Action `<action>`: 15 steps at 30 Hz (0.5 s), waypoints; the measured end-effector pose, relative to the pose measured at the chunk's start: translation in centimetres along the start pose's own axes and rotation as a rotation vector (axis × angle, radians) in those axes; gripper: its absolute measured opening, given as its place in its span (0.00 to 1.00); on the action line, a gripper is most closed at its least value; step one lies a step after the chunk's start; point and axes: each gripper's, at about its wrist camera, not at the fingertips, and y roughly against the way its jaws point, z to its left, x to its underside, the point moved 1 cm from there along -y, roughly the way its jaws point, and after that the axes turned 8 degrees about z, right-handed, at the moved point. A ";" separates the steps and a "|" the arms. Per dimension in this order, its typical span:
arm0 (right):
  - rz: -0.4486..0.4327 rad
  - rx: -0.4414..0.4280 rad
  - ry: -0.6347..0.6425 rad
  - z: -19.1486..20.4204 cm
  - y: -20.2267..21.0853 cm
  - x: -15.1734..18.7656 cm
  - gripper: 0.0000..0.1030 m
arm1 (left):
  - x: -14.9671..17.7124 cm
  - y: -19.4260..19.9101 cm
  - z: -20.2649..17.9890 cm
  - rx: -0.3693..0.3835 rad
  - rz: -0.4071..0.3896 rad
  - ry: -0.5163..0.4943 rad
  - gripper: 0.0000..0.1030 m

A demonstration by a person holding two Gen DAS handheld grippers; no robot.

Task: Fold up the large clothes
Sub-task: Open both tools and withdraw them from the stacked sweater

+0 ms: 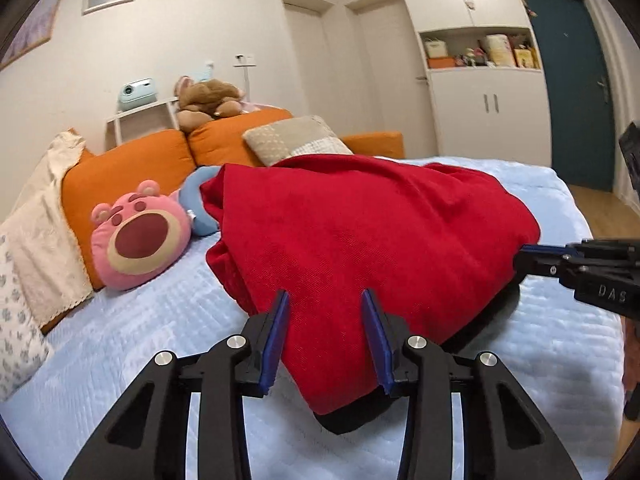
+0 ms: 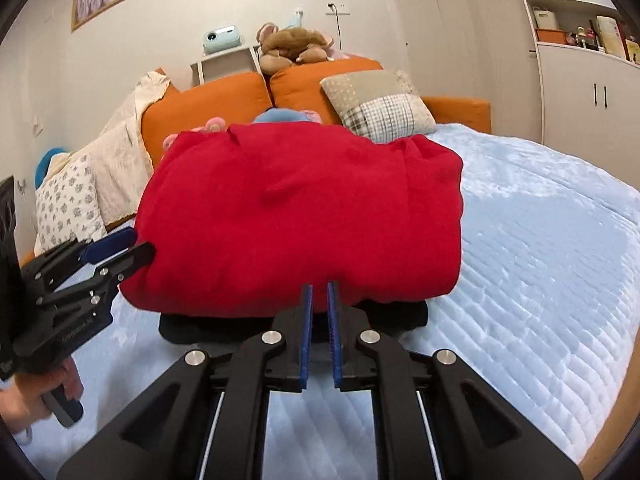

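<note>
A large red knitted garment (image 2: pixel 304 216) lies bunched in a thick, rounded fold on the pale blue quilted bed cover (image 2: pixel 540 240), with soft creases running across its top and a loose, puffed near edge. It rests on a flatter black piece of cloth (image 2: pixel 404 316) whose edge shows from under it. The left gripper (image 1: pixel 325 300) has its blue-padded jaws spread apart around a corner of the red fabric, which lies between them without being pinched. The right gripper (image 2: pixel 319 292) has its jaws drawn nearly together with a narrow slit between them, their tips at the garment's near edge; whether they pinch any cloth cannot be told. Behind the garment sit a pink bear-face plush cushion (image 1: pixel 140 236) and orange sofa back cushions (image 1: pixel 132 168).
</note>
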 end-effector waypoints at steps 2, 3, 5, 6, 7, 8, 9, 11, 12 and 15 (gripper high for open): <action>0.012 -0.002 -0.014 -0.1 -0.7 -0.1 0.09 | -0.2 -0.4 0.1 -0.002 0.006 0.028 0.40; 0.016 -0.001 -0.019 -0.2 -0.9 -0.2 0.09 | -0.2 -0.5 0.2 -0.001 0.006 0.031 0.40; 0.020 -0.003 -0.010 0.0 -0.8 -0.3 0.09 | 0.0 -0.4 -0.2 -0.010 0.001 0.017 0.40; 0.025 -0.006 -0.005 0.1 -0.6 -0.3 0.09 | 0.1 -0.3 -0.2 -0.013 0.000 0.014 0.41; 0.039 -0.007 0.002 0.2 -0.3 -0.3 0.11 | 0.1 -0.1 -0.1 -0.009 0.005 0.024 0.42; 0.061 -0.006 0.009 0.4 0.1 0.0 0.20 | 0.1 0.1 0.0 -0.011 0.013 0.045 0.53; 0.070 -0.001 0.024 0.7 0.8 0.3 0.30 | 0.2 0.5 0.0 -0.011 0.026 0.067 0.65; 0.011 0.010 0.070 1.7 2.8 1.4 0.63 | 0.8 2.0 0.3 -0.003 0.048 0.145 0.96; -0.023 0.019 0.096 2.3 3.8 2.1 0.63 | 1.4 3.3 0.4 0.011 0.012 0.176 0.96; -0.081 0.056 0.122 4.0 5.8 4.3 0.63 | 3.1 6.0 -0.6 -0.023 -0.058 0.180 0.96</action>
